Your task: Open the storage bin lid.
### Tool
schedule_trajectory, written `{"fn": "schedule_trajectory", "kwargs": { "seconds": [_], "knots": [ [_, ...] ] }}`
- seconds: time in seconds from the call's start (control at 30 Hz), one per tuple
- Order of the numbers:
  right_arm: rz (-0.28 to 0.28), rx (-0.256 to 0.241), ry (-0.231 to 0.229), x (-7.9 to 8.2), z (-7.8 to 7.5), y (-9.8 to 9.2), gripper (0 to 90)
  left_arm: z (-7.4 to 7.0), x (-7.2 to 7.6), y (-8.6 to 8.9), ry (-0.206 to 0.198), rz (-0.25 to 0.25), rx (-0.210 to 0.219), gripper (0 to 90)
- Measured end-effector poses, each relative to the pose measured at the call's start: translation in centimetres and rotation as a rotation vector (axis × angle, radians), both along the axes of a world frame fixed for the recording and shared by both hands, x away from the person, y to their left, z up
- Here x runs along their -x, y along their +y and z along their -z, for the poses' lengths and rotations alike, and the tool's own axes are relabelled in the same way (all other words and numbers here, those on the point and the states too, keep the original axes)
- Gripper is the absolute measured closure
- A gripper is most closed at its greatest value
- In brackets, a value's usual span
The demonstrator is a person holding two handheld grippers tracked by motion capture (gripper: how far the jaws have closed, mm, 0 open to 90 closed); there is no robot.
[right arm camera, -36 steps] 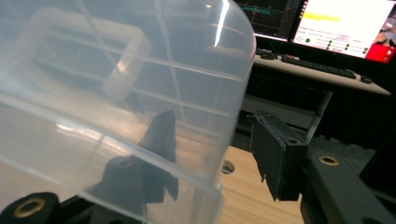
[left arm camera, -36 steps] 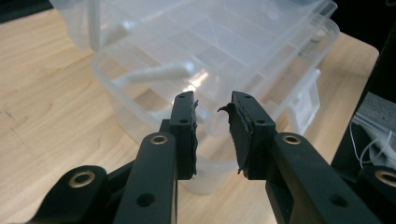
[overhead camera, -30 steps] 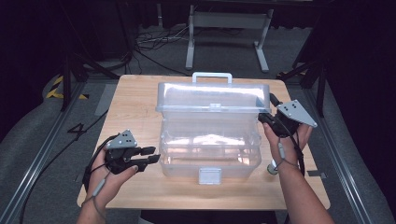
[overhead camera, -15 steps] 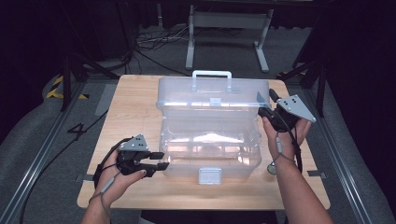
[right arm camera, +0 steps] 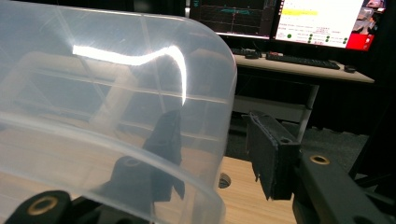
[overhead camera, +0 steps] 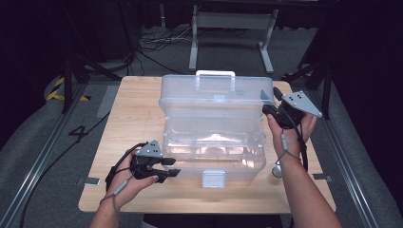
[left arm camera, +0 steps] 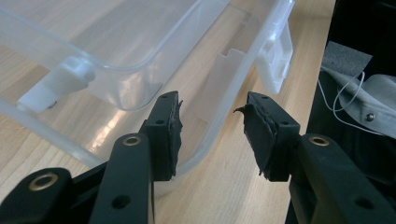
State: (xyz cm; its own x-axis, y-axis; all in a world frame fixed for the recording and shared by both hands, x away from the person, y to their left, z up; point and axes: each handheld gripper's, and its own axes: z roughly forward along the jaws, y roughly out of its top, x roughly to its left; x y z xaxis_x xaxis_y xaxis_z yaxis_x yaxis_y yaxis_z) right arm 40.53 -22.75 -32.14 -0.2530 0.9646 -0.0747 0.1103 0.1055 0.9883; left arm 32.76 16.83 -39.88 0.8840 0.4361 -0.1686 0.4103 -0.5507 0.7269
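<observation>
left gripper (overhead camera: 172, 167) | forearm entering low, hand wrapping the body from beneath, fingers (left arm camera: 164, 133) pointing sideways toward the other arm, standing apart, nothing lying between them | right gripper (overhead camera: 269, 107) | forearm reaching farther forward, wrist raised, fingers (right arm camera: 273, 156) standing apart, straddling a clear wall, one finger each side

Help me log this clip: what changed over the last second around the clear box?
The left gripper moved toward the person and right, to the front left corner of the clear box; its open jaws now straddle that corner's rim. The lid tipped up a little. The right gripper stays at the lid's right edge, one jaw behind the plastic. The box stays put.
</observation>
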Motion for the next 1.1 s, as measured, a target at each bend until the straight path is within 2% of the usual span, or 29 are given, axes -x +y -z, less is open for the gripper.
{"fn": "schedule_trajectory", "kwargs": {
  "seconds": [0.3,0.43,0.6,0.93,1.1],
  "knots": [
    [0.016,0.005,-0.021,-0.6,-0.1,0.3,54.5,0.9,-0.2,-1.0,-0.008,0.009,-0.012,59.8],
    [0.025,0.0,-0.03,-0.9,-0.2,0.3,54.5,1.3,-0.3,-1.1,-0.002,0.019,0.014,61.4],
    [0.049,0.017,-0.041,-1.2,-0.3,0.5,55.0,1.7,-0.4,-1.2,-0.006,0.039,0.038,62.9],
    [0.055,0.042,-0.029,-1.6,-0.8,0.7,71.1,1.8,-0.4,-1.1,-0.019,0.047,0.051,63.8],
    [0.064,0.039,-0.015,-1.9,-1.0,0.7,75.8,1.8,-0.4,-1.1,-0.02,0.048,0.055,63.9]
  ]
}}
